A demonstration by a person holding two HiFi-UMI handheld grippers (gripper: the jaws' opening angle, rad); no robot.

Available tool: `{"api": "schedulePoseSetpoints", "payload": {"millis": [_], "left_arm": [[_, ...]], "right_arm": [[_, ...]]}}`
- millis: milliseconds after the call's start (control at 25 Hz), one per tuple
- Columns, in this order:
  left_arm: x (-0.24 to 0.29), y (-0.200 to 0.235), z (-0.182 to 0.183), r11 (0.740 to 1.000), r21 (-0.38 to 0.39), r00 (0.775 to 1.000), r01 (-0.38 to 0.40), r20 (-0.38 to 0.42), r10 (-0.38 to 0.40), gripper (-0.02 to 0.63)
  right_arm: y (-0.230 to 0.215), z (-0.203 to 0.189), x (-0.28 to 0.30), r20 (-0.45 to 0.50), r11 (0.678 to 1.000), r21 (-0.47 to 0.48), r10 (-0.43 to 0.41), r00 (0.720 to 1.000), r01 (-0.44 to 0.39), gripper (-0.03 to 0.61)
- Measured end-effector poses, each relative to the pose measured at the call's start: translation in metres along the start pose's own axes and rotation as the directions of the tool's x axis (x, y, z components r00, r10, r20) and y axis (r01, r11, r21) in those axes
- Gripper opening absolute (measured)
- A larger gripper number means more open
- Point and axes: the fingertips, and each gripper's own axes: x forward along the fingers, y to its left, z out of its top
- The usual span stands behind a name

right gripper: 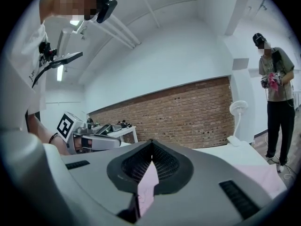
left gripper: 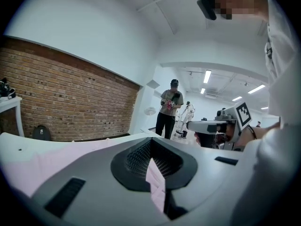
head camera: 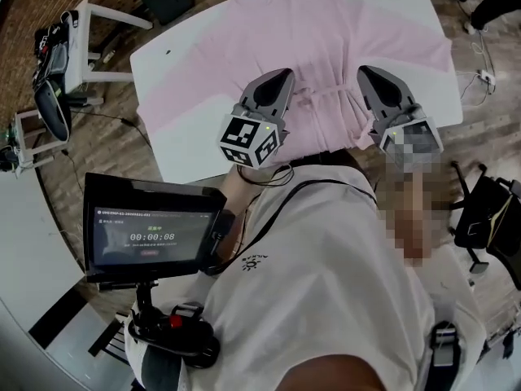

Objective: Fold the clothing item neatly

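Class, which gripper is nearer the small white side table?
Left. The left gripper grips the pink garment on the side table's side; the right gripper grips it farther away, beyond the left.

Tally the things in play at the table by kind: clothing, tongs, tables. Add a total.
pink garment: 1
tongs, each shut on the cloth: 2, left tongs and right tongs
white table: 1
Total: 4
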Motion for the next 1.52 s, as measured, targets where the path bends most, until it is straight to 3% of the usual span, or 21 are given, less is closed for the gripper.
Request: {"api": "schedulePoseSetpoints", "payload": {"millis": [360, 640, 920, 1520], "left_arm": [[0.095, -0.076, 0.009, 0.982, 0.057, 0.983, 0.178, -0.049, -0.175, 0.003], [0.156, -0.138, -0.002, 0.949, 0.061, 0.949, 0.31, -0.087, -0.304, 0.003], [0.203, -0.18, -0.034, 0.918, 0.035, 0.912, 0.394, -0.137, -0.386, 0.003], [0.263, -0.228, -0.071, 0.878, 0.033, 0.863, 0.477, -0.205, -0.461, 0.003]], "right_arm": [[-0.094, -0.011, -0.05, -0.001, 0.985, 0.054, -0.165, 0.986, 0.165, 0.003], [-0.15, -0.028, -0.088, -0.023, 0.957, 0.073, -0.281, 0.959, 0.282, 0.005], [-0.205, -0.053, -0.111, -0.036, 0.924, 0.113, -0.364, 0.931, 0.366, 0.004], [-0.326, -0.141, -0.135, -0.207, 0.817, 0.108, -0.539, 0.817, 0.566, 0.005]]}}
